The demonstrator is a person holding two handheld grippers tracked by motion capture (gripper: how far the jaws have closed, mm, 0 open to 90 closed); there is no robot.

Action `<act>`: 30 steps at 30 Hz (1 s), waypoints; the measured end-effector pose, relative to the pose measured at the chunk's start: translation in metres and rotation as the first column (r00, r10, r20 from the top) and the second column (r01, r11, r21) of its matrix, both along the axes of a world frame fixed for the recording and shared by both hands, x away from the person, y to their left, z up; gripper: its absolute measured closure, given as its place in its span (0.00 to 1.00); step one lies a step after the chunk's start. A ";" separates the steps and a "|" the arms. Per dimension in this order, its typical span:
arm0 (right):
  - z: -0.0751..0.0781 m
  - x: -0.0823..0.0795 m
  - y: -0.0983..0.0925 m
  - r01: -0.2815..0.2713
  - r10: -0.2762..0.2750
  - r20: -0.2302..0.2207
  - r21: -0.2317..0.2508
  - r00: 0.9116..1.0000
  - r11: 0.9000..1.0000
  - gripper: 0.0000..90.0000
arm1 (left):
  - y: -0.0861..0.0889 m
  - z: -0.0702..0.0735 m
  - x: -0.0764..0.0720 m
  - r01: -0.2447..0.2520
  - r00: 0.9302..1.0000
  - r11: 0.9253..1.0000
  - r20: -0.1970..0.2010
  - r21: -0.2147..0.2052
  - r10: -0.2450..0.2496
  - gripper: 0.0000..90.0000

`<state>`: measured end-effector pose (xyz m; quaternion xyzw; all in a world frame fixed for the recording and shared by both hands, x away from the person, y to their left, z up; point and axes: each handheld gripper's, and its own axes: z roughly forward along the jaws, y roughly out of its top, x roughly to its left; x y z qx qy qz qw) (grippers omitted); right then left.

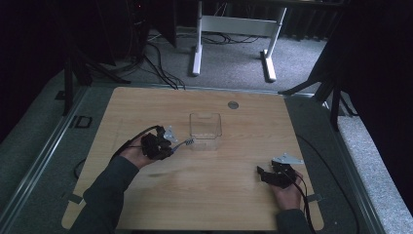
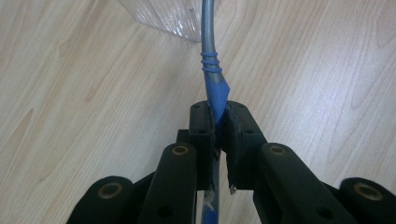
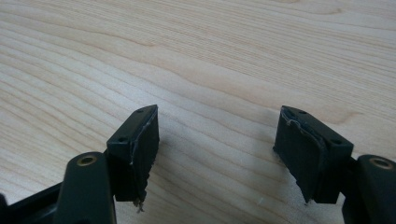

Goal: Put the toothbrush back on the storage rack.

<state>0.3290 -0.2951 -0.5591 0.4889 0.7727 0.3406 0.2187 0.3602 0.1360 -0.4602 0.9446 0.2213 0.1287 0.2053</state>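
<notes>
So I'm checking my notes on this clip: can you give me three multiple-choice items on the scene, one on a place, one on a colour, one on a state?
1. Where does the clear container stand on the table?
A. near the far middle
B. at the near left corner
C. under the right gripper

2. What colour is the part of the fork handle pinched by the left gripper?
A. red
B. blue
C. yellow

3. How does the right gripper stand?
A. shut on the fork
B. shut on the container
C. open, with nothing between its jaws

Answers: 1 A, the high view shows it beyond both hands, about mid-width. 2 B, the left gripper view shows a blue end between the jaws. 3 C, the right gripper view shows bare wood between the spread jaws.
</notes>
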 end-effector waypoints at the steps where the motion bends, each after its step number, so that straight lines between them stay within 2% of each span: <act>1: 0.000 0.000 0.000 0.000 0.000 0.000 0.000 1.000 1.000 0.34 | 0.000 0.000 0.000 -0.004 1.000 1.000 0.004 0.000 0.004 0.91; 10: 0.000 0.000 0.000 0.000 0.000 0.000 0.000 1.000 1.000 0.34 | 0.001 0.003 0.001 -0.027 0.999 0.999 0.019 -0.029 0.027 0.91; 30: 0.000 0.000 0.000 0.000 0.000 0.000 0.000 1.000 1.000 0.34 | 0.005 0.009 0.004 -0.083 0.995 0.996 0.050 -0.046 0.085 0.91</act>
